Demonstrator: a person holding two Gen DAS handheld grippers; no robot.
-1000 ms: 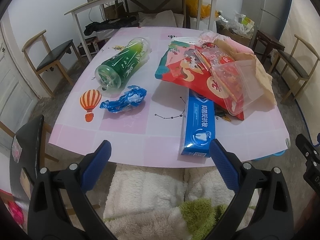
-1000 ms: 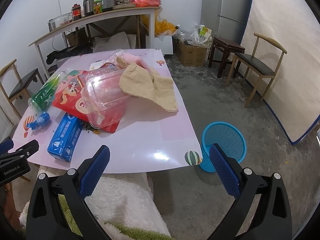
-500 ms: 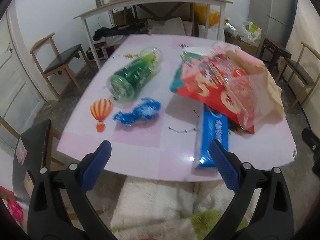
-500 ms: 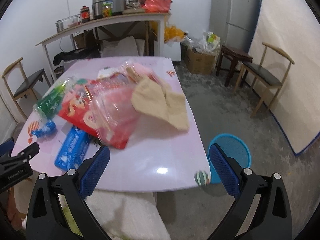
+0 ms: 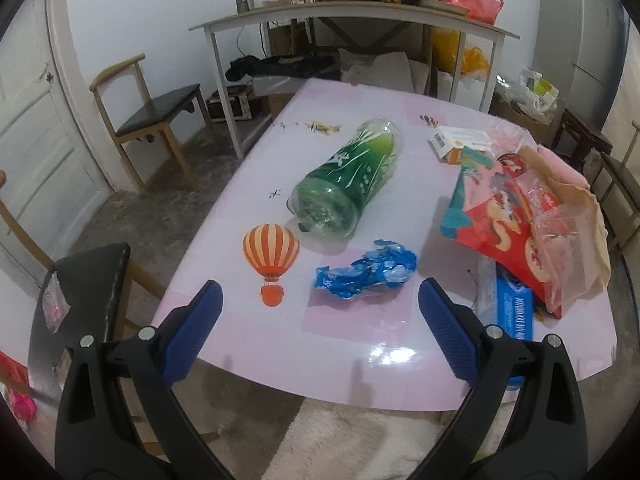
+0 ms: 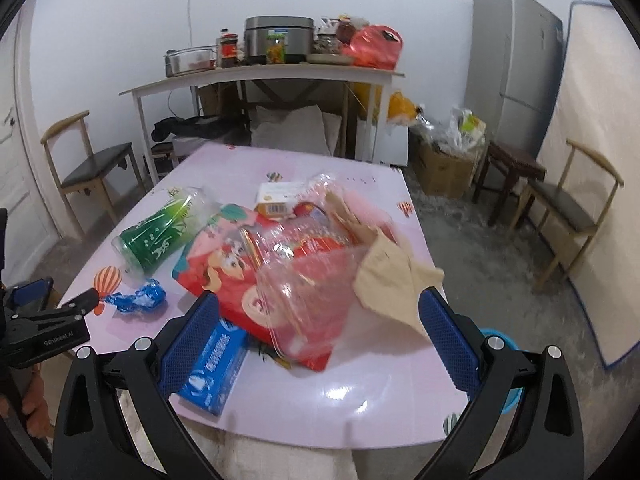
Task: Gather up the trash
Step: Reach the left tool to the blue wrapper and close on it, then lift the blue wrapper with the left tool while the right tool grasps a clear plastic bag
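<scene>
**A:** Which piece looks first in line, and how will it behave?

**B:** The crumpled blue wrapper, I'd judge. It lies on the pink table just in front of the green bottle, on the near side, and the left tool hovers over the table edge with its jaws spread wide and nothing between them. The wrapper looks feather-light, thin and crinkly. It will crush rather than resist, so pinch across the bunched middle where the foil stands tallest.

**A:** And the bottle itself?

**B:** It lies on its side, so it will likely roll if nudged. The plastic looks smooth and slippery; grip across the body, square to its length.

**A:** What sits to the right of the bottle?

**B:** A heap: a red snack bag with a clear plastic container lying on top, and a tan paper bag at the far right of that. A blue box pokes out from under the red bag, toward the near edge. The right tool is also wide open and empty, facing the heap.

**A:** Anything in the way?

**B:** The layering. Pulling the box out may drag the bag and the flimsy container with it. The blue basket is on the floor past the table's right corner, mostly hidden behind the right tool.
</scene>
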